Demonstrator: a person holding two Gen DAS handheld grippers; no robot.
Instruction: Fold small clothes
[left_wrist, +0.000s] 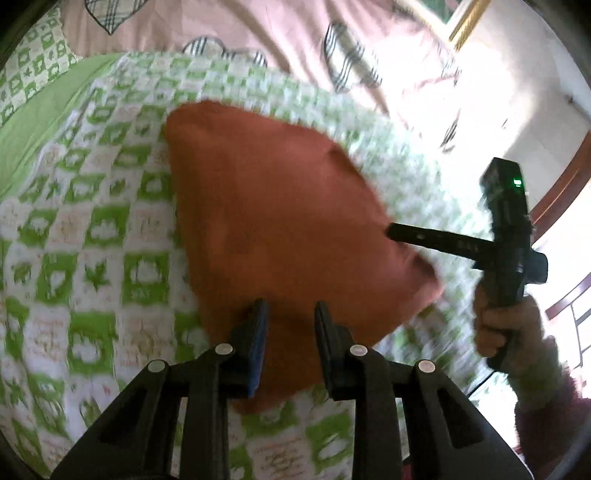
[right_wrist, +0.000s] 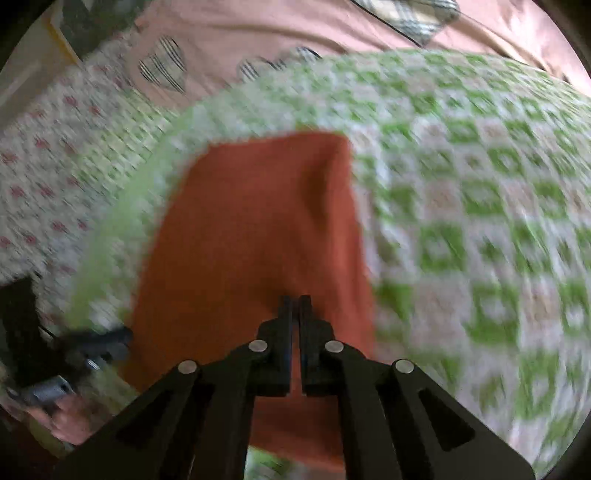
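An orange-red cloth (left_wrist: 280, 221) lies folded on a green and white checked bedspread (left_wrist: 92, 236). My left gripper (left_wrist: 291, 314) is open, its fingers apart above the cloth's near edge. My right gripper (left_wrist: 391, 230) shows at the right in the left wrist view, held by a hand, its fingers lying on the cloth's right edge. In the right wrist view the cloth (right_wrist: 251, 229) fills the middle, and my right gripper (right_wrist: 294, 301) has its jaws nearly together over it. I cannot tell if cloth is pinched between them. Both views are blurred.
A pink quilt (left_wrist: 229, 26) with plaid hearts lies beyond the bedspread. A white sheet with red dots (right_wrist: 44, 177) is at the left in the right wrist view. My left gripper's body and hand (right_wrist: 55, 387) show at that view's lower left. A bright wall is at the right (left_wrist: 528, 92).
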